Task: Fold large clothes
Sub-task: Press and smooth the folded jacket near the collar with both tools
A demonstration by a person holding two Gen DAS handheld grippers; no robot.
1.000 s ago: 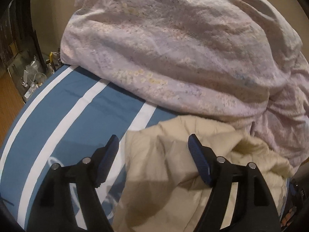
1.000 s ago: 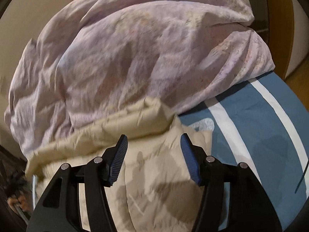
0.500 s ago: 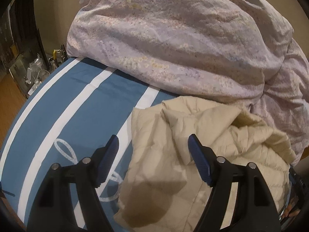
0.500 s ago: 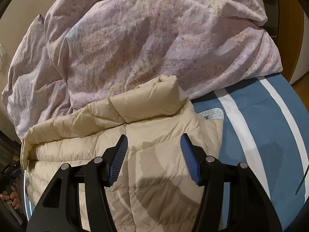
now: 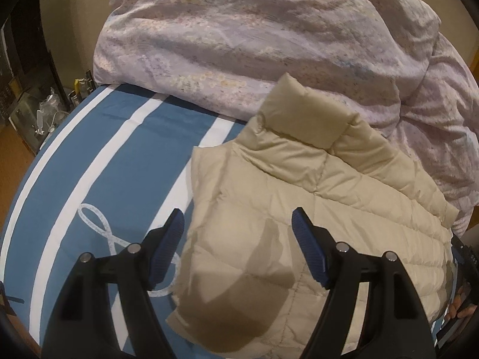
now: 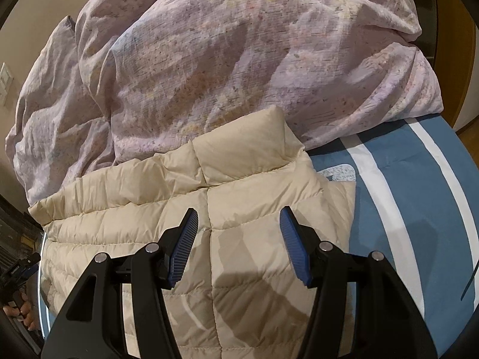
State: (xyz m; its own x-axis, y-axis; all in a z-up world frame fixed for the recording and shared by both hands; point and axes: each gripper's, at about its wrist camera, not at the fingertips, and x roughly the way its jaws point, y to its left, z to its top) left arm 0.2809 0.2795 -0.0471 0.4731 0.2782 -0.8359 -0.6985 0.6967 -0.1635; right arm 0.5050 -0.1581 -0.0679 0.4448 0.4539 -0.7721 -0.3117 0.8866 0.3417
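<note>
The bed has a blue sheet (image 5: 119, 161) with white stripes. A puffy tan jacket (image 6: 254, 209) and a big purple blanket (image 6: 239, 59) lie on it.

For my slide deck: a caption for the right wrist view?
Open right gripper hovering above a beige quilted puffer jacket on a blue-and-white striped bedsheet.

The jacket (image 5: 314, 209) is quilted cloth with a slight sheen, puffy and stitched in rows. The duvet (image 5: 269, 45) is soft, matt, wrinkled cloth. The bedsheet (image 5: 119, 164) is smooth, matt cloth. Both grippers (image 5: 236, 245) (image 6: 239, 239) look like matt black plastic with ribbed blue pads (image 6: 295, 245) and shiny metal pins.
</note>
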